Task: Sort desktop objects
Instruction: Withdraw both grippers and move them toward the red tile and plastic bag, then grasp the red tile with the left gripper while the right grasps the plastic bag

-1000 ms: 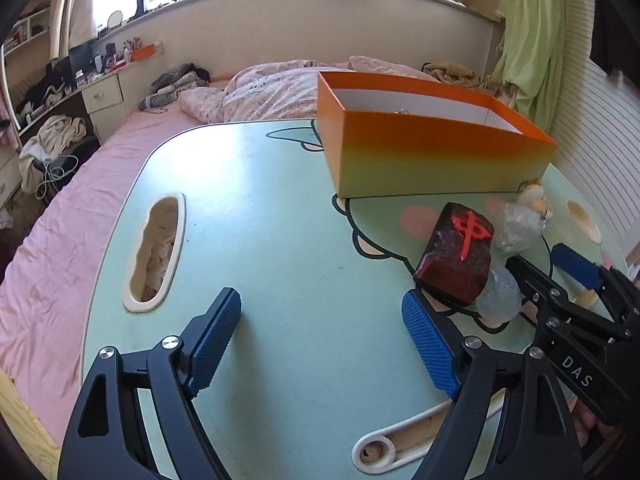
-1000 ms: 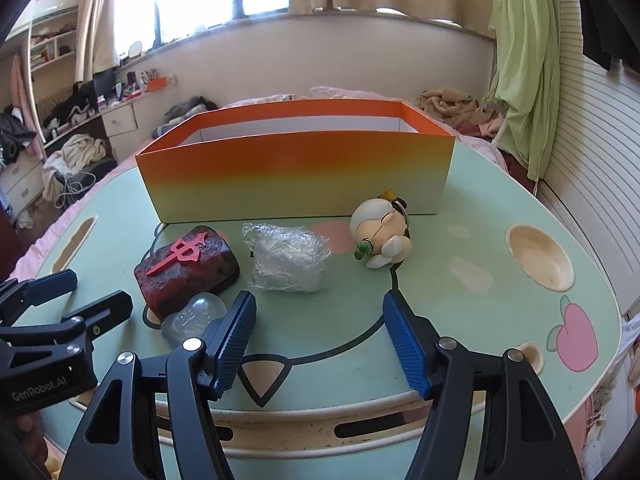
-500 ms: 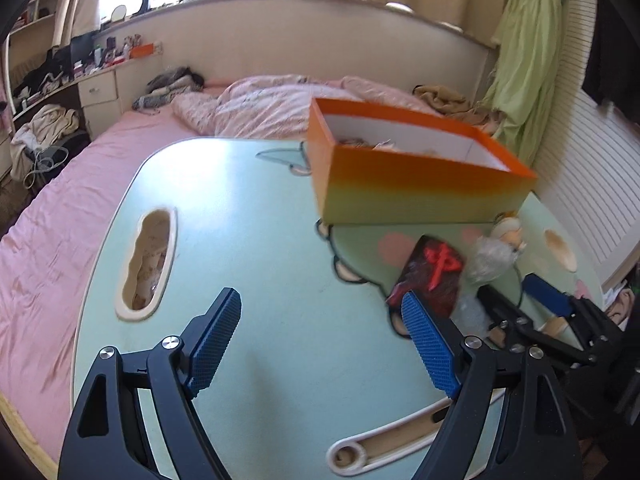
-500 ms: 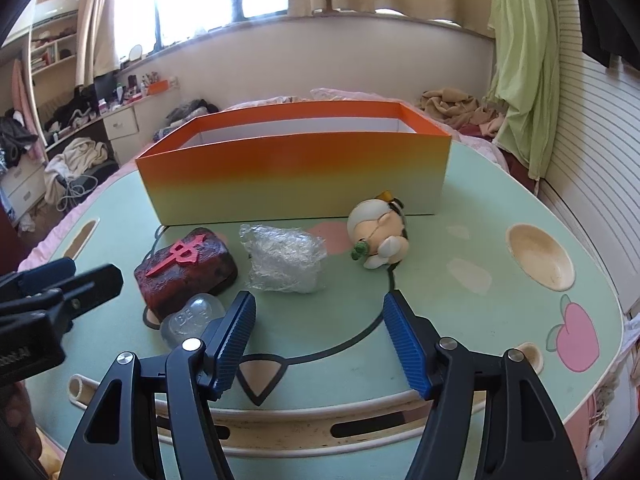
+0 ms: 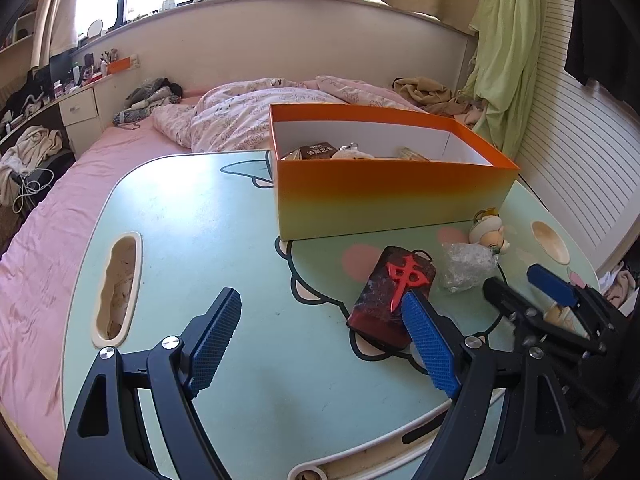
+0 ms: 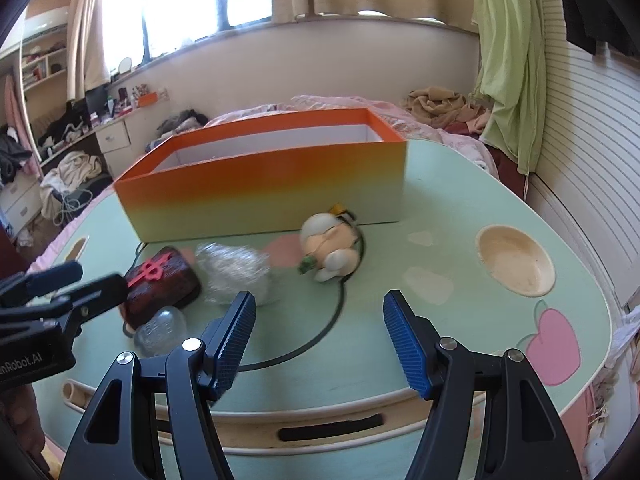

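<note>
Nearest me, my left gripper (image 5: 320, 344) hangs wide open and empty over the pale green cartoon-print table (image 5: 192, 224); its right-hand blue pad sits just beside the near end of the dark red mahjong-tile block with a raised red character (image 5: 394, 292). My worry: if I sweep toward three o'clock from here, that pad shoves the block instead of straddling it. Tucked against the block's near side is a small clear plastic capsule (image 6: 160, 330), which I judge would roll off the table's near edge at a nudge.

My right gripper (image 6: 318, 340) is also open, moderately wide, holding nothing, above bare table. At its eleven o'clock lies a crumpled clear plastic wrapper (image 6: 236, 270), touching or nearly touching the block; it looks slippery and likely to squash out of the pads. At twelve o'clock lies a round cream-coloured doll figurine (image 6: 330, 250) on its side, which could roll when pinched.

Both grippers crowd this same cluster, so they may collide. Farthest, the orange-to-yellow cardboard box (image 5: 392, 192) already holds items; a low carry could clip its wall.
</note>
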The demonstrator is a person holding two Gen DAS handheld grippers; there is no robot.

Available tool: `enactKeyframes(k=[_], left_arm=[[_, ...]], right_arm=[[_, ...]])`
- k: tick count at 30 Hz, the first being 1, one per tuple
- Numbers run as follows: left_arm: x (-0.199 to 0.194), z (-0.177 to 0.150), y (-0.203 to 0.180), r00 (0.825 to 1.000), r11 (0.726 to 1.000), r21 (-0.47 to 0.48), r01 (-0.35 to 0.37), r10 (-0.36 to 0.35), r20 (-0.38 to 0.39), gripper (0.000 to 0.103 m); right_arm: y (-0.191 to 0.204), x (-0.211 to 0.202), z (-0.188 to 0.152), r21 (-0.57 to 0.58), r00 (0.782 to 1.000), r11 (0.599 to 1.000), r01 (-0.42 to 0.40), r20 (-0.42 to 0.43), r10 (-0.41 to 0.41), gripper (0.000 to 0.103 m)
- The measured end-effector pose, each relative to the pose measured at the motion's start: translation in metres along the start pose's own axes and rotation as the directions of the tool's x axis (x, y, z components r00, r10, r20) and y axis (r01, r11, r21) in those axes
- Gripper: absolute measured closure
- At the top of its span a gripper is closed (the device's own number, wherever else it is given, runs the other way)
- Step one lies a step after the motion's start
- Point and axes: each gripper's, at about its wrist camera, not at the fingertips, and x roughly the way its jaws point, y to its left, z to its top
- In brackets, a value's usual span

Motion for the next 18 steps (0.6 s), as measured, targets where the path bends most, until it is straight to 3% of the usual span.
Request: enactKeyframes(k=[11,14,18], left_arm=[[0.006,0.012,-0.016,0.998,0.998,0.027,0.057,-0.058,0.004,0.020],[0.016,0.021,-0.028,0.997,0.995,0.066,0.076,-0.074,-0.028,0.037],[0.031,0.023,-0.034,0.993,0.992,0.081,0.094,-0.088,-0.077,0.052]], right_arm=[[-0.033,-0.005,0.015,0.058,0.994,0.992,-0.111,0.014,0.110,0.038],[-0.029,-0.005,0.020,0.019,0.987,0.987,-0.161,0.008,0.161,0.051],[-0.019,-0.004,0.025,-0.008,0.961,0.961,-0.278,-0.011,0.278,0.051]])
